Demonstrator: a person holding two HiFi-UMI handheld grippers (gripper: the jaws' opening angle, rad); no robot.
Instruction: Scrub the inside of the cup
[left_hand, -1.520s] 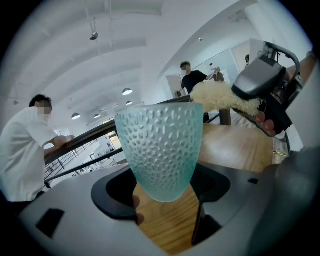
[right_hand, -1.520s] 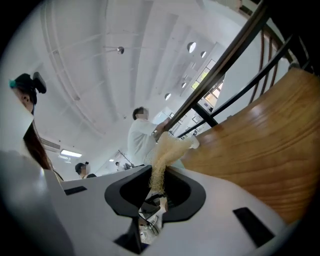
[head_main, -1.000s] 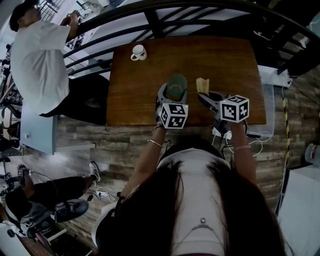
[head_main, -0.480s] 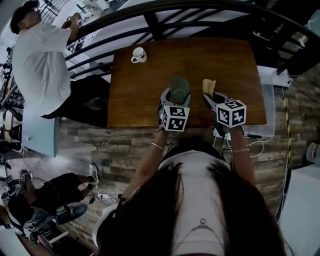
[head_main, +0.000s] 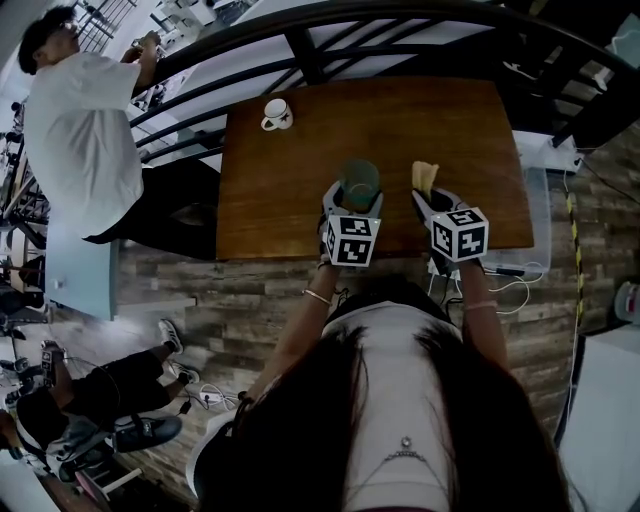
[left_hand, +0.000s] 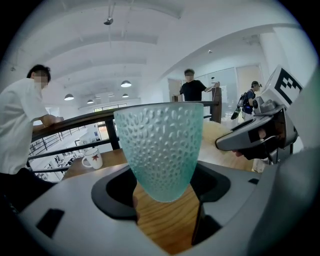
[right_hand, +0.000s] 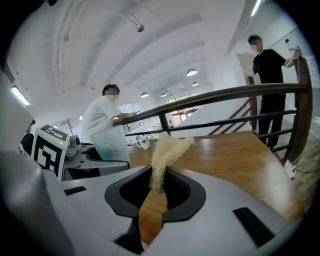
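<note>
Pale green dimpled glass cup (left_hand: 160, 145): upright, clamped in left gripper (head_main: 357, 192), over near edge of brown wooden table (head_main: 290, 190). Pale yellow fibrous scrub pad (right_hand: 165, 155): pinched in right gripper (head_main: 428, 197), beside cup, apart. White mug (head_main: 276, 114): far left corner.

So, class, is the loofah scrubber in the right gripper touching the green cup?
Apart. The head view shows bare table between the loofah scrubber and the green cup, held side by side.

A white mug (head_main: 277, 113) sits near the wooden table's (head_main: 470, 120) upper-left corner, with a white-shirted person (head_main: 80, 140) at the frame's upper left.
</note>
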